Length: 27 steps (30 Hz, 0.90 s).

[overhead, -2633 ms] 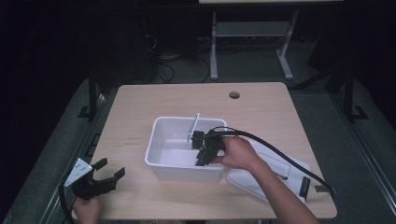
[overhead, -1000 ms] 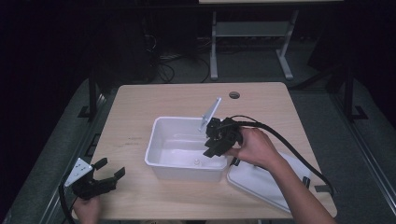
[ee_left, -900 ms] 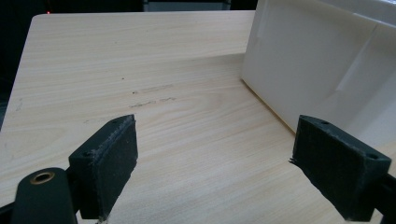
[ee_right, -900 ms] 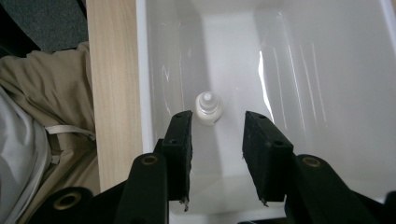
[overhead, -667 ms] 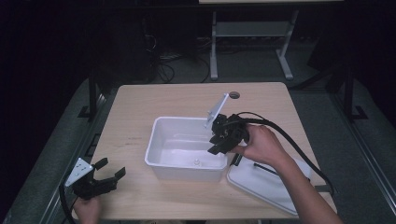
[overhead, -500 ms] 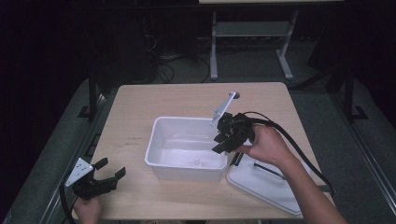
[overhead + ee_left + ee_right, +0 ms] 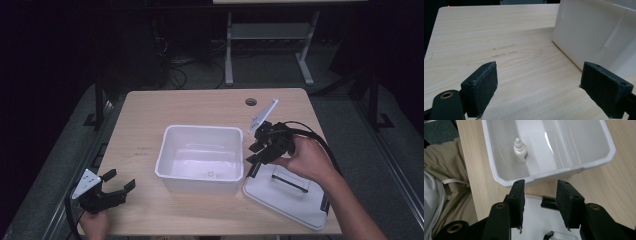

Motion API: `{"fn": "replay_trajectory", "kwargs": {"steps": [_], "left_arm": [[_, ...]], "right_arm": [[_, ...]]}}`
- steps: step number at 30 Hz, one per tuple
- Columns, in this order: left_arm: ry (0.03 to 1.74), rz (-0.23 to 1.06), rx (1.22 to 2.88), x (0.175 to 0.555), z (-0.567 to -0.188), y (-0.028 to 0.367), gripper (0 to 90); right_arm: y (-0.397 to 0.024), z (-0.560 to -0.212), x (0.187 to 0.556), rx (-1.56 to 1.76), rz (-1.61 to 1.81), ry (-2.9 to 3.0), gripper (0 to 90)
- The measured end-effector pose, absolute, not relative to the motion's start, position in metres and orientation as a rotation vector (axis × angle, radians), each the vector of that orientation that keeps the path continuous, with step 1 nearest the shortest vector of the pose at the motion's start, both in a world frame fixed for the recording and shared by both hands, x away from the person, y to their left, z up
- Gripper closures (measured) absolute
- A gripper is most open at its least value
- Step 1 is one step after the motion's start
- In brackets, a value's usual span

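bottle (image 7: 520,151): lies in bin (image 7: 165,165), dropped off
right gripper (image 7: 256,151): jaws just opening, half apart, empty, over lid (image 7: 295,202) to grab next
left gripper (image 7: 119,186): wide open, empty, parked

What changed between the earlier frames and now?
The right gripper left the white bin, moving right to above the lid; its empty jaws have just been opening. A small bottle lies in the bin. The left gripper, bin and lid stayed put.

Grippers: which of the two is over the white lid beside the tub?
The right gripper, jaws open and empty above the lid at the tub's right. The left gripper sits at the table's near-left corner, away from both.
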<state>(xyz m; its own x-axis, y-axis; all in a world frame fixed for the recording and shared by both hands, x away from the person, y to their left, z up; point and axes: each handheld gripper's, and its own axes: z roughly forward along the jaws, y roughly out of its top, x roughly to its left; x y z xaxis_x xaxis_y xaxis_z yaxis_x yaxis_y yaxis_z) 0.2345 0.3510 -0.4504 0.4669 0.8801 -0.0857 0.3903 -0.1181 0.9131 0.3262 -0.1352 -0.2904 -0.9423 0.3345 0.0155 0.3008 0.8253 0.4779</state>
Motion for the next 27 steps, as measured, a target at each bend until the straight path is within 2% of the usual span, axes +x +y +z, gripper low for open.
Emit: {"fn": "replay_trajectory", "kwargs": {"steps": [11, 27], "left_arm": [[1.101, 0.611, 1.709, 0.234, -0.451, 0.351, 13.1], [1.1, 0.616, 1.72, 0.234, -0.451, 0.351, 13.0]], "right_arm": [[-0.163, -0.299, 0.32, 0.592, 0.761, 2.904, 56.4], [-0.197, -0.333, 0.309, 0.714, 0.75, 2.902, 56.0]]}}
